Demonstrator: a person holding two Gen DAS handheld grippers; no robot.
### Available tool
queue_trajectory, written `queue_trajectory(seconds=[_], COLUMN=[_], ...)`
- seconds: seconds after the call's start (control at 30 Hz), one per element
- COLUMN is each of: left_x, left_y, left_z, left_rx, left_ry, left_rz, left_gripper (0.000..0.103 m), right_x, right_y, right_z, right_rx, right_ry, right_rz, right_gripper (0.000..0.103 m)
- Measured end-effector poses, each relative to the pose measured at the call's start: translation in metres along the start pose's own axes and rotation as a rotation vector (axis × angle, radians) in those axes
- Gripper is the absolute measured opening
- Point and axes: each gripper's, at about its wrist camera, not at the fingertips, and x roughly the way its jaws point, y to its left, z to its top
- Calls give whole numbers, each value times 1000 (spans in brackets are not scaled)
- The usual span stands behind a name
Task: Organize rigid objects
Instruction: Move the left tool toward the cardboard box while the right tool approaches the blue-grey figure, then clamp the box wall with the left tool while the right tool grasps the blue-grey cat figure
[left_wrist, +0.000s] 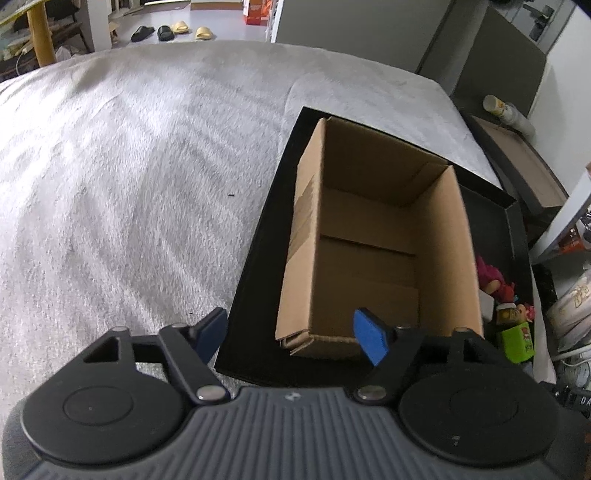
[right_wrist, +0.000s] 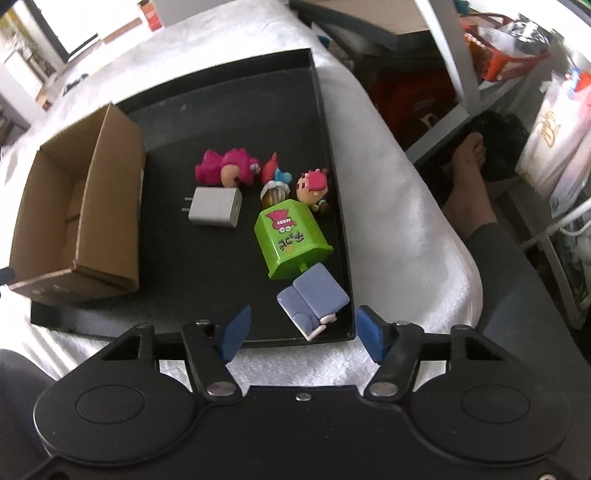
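An open, empty cardboard box (left_wrist: 369, 243) stands in a black tray (left_wrist: 255, 280) on a grey blanket; it also shows in the right wrist view (right_wrist: 77, 221). In the tray (right_wrist: 221, 110) lie a green toy block (right_wrist: 291, 236), a lilac toy sofa (right_wrist: 314, 299), a white charger (right_wrist: 216, 206), a pink plush figure (right_wrist: 225, 166), a small red-and-blue figure (right_wrist: 275, 173) and a red-haired figure (right_wrist: 314, 186). My left gripper (left_wrist: 291, 336) is open and empty over the box's near edge. My right gripper (right_wrist: 301, 334) is open and empty just behind the sofa.
The grey blanket (left_wrist: 129, 166) spreads left of the tray. Slippers (left_wrist: 166, 31) lie on the floor beyond. A shelf frame (right_wrist: 454, 74) and bags (right_wrist: 554, 140) stand to the right, with a person's bare foot (right_wrist: 469, 162).
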Motion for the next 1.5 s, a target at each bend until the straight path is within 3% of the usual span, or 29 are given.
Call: queue_trajectory(seconds=[0.23,0.5,0.6,1.03,1.5], left_x=[17,27,27,22,17], left_y=[-1,1,2,9,18], left_z=[3,5,5,-2,-10], left_rx=[-14,-41,-41,-15,-14], left_ry=[13,11,4,-46,-69], left_rz=[10,-5,-31,-59,-72], left_gripper=[58,22,14,13,13], right_x=[20,34,40,59,53], right_y=[3,10,13,21,22], right_z=[9,11,13,16,13], right_rx=[-88,-175,-189,-265,-207], right_ry=[41,77,90,107,116], right_rz=[-22,-39,-45,-93,-40], right_gripper=[62,62,62,58,47])
